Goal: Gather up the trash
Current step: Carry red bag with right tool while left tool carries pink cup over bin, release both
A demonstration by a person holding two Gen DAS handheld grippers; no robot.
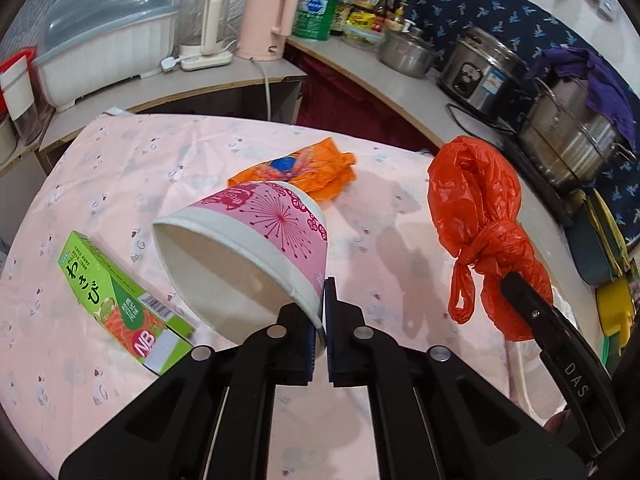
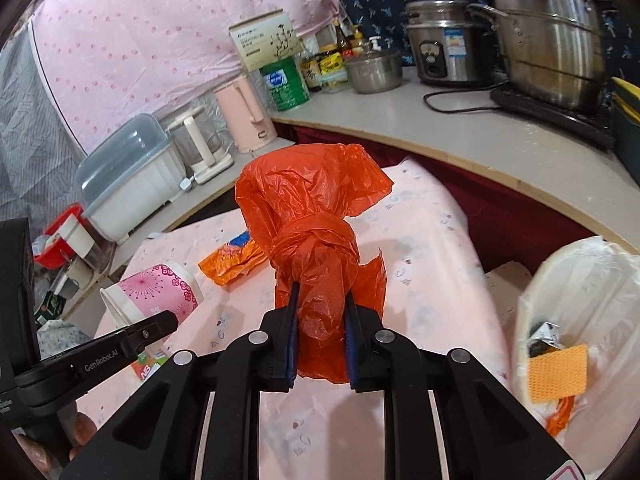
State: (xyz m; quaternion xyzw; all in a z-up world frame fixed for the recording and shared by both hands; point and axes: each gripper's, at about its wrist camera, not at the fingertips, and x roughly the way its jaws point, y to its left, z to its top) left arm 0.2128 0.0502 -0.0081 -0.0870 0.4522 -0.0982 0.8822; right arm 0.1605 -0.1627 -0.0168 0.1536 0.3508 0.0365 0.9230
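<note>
My left gripper (image 1: 320,312) is shut on the rim of a pink and white paper cup (image 1: 256,248), held tilted above the pink tablecloth (image 1: 160,160). The cup also shows in the right wrist view (image 2: 160,292). My right gripper (image 2: 320,320) is shut on a knotted red plastic bag (image 2: 312,216), lifted off the table; the bag shows at the right of the left wrist view (image 1: 476,216). An orange wrapper (image 1: 304,172) and a green wasabi box (image 1: 116,300) lie on the cloth. A white-lined trash bin (image 2: 580,320) stands at the table's right, holding scraps.
A curved counter (image 1: 400,88) behind the table carries a pink kettle (image 1: 268,20), a glass kettle (image 1: 204,24), a dish box (image 1: 108,40), steel pots (image 1: 568,136) and a rice cooker (image 1: 480,76). Yellow and blue items (image 1: 612,280) sit at the right.
</note>
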